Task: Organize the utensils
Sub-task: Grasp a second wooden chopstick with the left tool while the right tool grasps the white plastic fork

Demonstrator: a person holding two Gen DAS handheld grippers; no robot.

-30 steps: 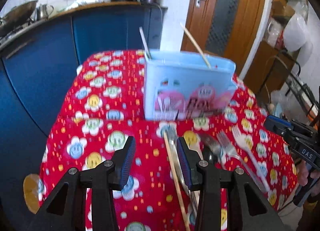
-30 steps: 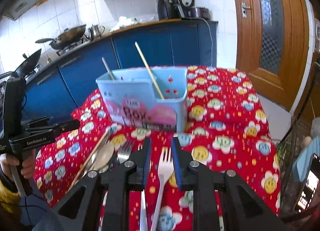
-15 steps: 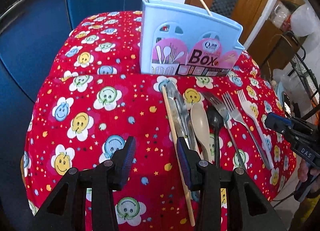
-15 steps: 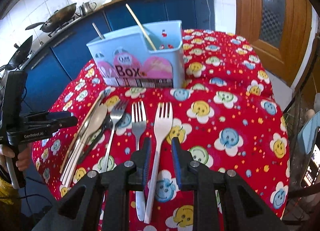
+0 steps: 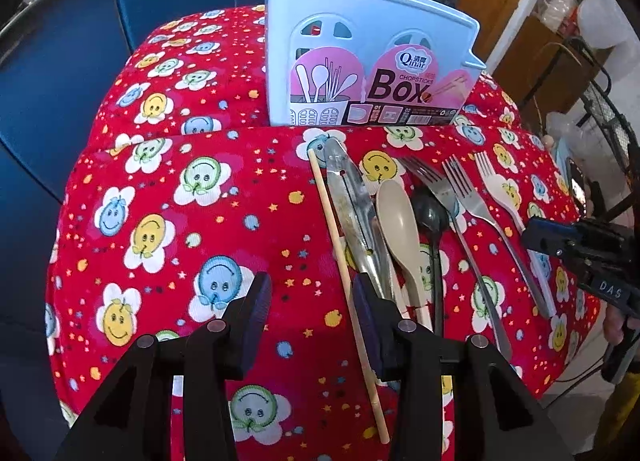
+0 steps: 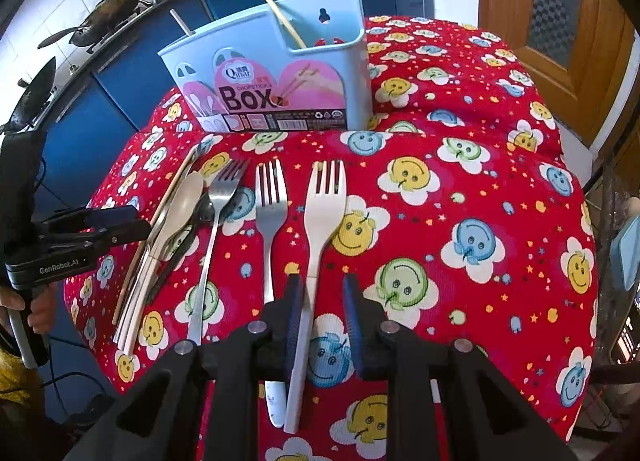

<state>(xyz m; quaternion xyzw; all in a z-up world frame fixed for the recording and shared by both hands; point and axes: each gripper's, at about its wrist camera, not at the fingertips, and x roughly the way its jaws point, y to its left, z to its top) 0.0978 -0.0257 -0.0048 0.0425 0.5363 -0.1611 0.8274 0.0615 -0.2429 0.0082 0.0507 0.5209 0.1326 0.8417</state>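
1. Both grippers have dropped lower and closer to the cloth than a second ago, so the row of cutlery in front of the blue chopsticks box point(image 6: 280, 73) now fills each view instead of sitting under the fingers.
2. Right gripper point(image 6: 322, 321): jaws apart, straddling the handle of the white plastic fork point(image 6: 320, 229), which lies at the right end of the row, tines toward the box. The handle sits close to the left finger, not centred.
3. Left gripper point(image 5: 308, 321): jaws apart, hovering in front of the box over the left end of the row. The loose chopstick point(image 5: 344, 281) runs just inside its right finger; the metal tongs point(image 5: 352, 205), beige spoon point(image 5: 398, 221) and black spoon point(image 5: 432, 217) lie just to the right.
4. The box already holds one chopstick point(image 6: 276, 9) and a straw-like rod point(image 6: 180, 23).
5. To do this well, I'd judge the right gripper should shift slightly left to centre the fork handle, settle onto the cloth, then close; the thin handle on soft fabric could slip or tilt otherwise.
6. The steel fork point(image 6: 270, 217) lies just beside it, so a narrow closing path matters.
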